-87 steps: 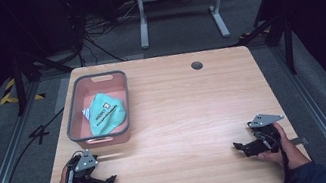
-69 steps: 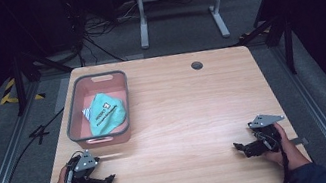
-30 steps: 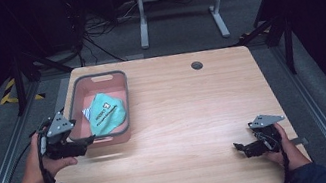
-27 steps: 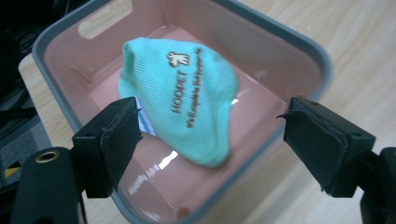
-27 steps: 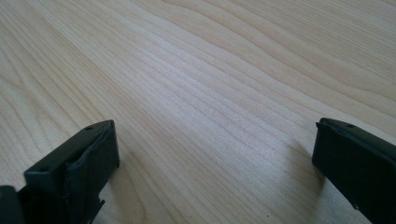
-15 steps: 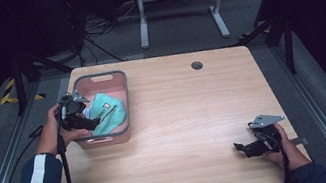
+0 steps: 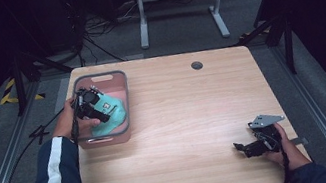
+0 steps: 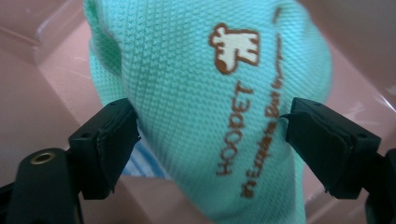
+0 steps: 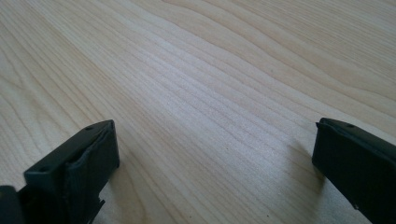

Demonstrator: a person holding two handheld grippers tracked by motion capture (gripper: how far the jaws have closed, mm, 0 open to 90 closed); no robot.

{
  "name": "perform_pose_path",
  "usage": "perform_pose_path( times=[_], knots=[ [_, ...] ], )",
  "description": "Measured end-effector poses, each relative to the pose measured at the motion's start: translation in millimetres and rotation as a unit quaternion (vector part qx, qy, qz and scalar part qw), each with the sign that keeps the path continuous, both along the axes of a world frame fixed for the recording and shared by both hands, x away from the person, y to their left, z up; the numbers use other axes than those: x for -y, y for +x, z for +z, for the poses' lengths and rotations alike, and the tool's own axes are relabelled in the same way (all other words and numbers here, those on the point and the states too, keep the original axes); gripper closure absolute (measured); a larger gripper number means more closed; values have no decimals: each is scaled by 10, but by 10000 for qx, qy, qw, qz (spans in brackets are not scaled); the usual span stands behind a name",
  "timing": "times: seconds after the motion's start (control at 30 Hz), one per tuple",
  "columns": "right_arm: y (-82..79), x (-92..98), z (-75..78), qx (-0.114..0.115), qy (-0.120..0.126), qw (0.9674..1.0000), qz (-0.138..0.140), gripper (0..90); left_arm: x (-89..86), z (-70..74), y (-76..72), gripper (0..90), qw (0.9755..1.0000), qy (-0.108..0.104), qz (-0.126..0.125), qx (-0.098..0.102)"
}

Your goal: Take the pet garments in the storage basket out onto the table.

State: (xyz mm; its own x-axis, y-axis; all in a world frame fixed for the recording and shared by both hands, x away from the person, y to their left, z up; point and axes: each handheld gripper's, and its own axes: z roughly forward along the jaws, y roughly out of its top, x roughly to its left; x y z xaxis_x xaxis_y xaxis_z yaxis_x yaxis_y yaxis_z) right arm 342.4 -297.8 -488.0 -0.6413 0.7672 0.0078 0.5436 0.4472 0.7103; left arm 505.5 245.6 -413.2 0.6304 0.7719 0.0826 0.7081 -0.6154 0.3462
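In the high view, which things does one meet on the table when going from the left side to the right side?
Pink basket with the left gripper over the mint cloth → round hole → right gripper.

The mint-green knitted cloth item (image 8: pixel 196 93) has a fine, pebbled mesh weave, matt and soft-looking, with brown printed lettering and a cream-and-brown animal motif. The pink plastic rectangular bin (image 8: pixel 56 60) around it is smooth, faintly glossy and slightly translucent. The pale wooden table top (image 9: pixel 201 93) shows fine grain with a smooth satin finish. The black gripper jaws look matt plastic.
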Motion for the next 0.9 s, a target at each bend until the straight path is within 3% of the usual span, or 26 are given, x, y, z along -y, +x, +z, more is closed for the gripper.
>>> perform_pose_path(
  times=[0.03, 0.13, 0.23, 0.4, 0.53, 0.63, 0.73, 0.9],
  knots=[
    [0, 0, 0, 3, -1, 10000, 1, 8, 46, -61, 71, 167, 9997, 156, 35, -164],
    [0, 0, 0, -1, 0, 10000, 0, 8, 135, -136, 140, 184, 9979, 560, 35, -336],
    [-1, 0, 0, 3, -1, 10000, -1, 8, 196, -209, 190, 177, 9959, 788, 36, -432],
    [0, 0, 0, 2, -1, 10000, 0, 8, 224, -252, 250, 129, 9970, 603, 137, -465],
    [0, -1, 0, 1, -1, 10000, 1, 7, 206, -258, 272, 165, 9968, 303, 186, -716],
    [-1, -1, 0, 1, -1, 10000, 1, 7, 229, -237, 257, 239, 9968, 362, 82, -706],
    [-1, -2, 0, 5, -4, 10000, 16, 7, 287, -200, 218, 473, 9967, 481, -111, -638],
    [-2, -3, 0, 4, -3, 10000, 39, 7, 354, -187, 174, 694, 9955, 825, -219, -408]
  ],
)
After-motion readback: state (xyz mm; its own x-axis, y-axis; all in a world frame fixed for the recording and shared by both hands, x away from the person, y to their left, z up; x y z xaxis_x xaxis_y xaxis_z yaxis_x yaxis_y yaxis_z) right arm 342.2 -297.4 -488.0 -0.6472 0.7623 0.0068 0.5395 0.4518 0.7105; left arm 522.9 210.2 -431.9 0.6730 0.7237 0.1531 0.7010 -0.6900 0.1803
